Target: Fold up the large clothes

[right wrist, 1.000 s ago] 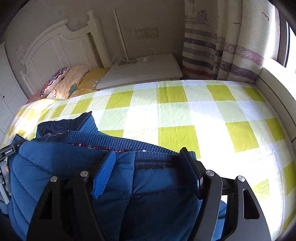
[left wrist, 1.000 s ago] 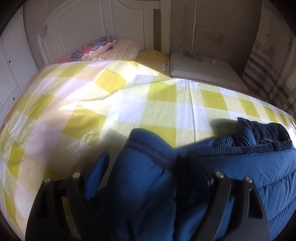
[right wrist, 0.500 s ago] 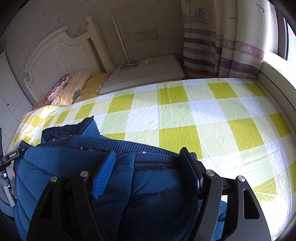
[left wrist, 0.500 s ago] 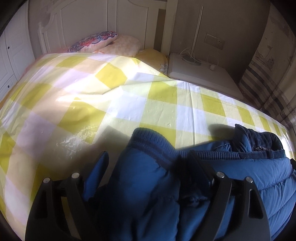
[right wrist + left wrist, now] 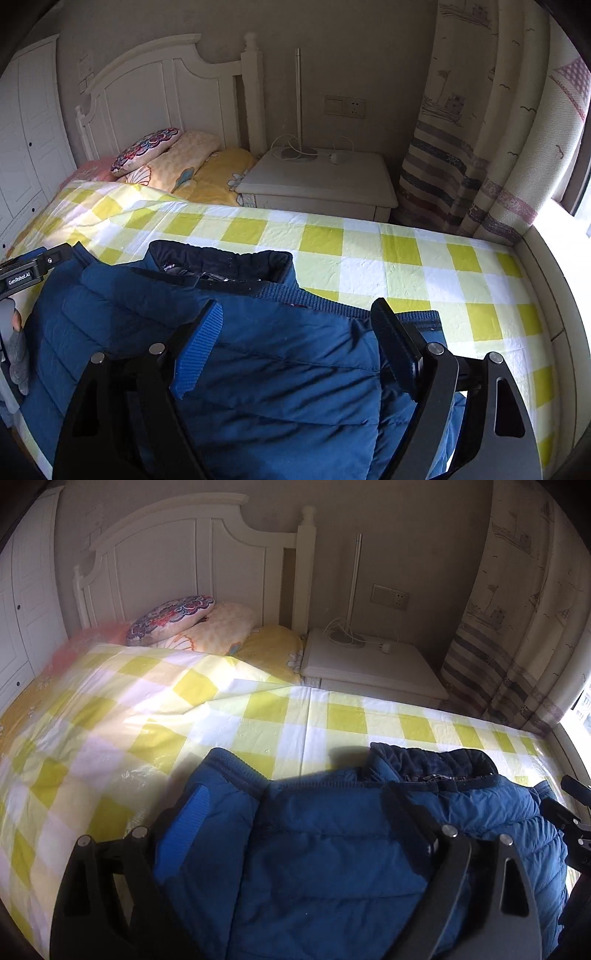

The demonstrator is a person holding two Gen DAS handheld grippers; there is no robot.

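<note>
- Both sets of jaws have just been opening: the left gripper and right gripper stand wide, with the puffer jacket's padded fabric between the fingers, and whether the pads still press it I cannot tell.
- To release well, I would draw both back evenly so no fold drags.
- Navy, quilted, with a ribbed hem and dark collar, it lies bunched on the checked bedspread, on the near side away from the headboard.

**Bedroom background stuff**

Yellow-and-white checked bedspread, white headboard, three pillows piled beside it, white nightstand with a thin lamp, wall socket, striped curtain by the window
</note>
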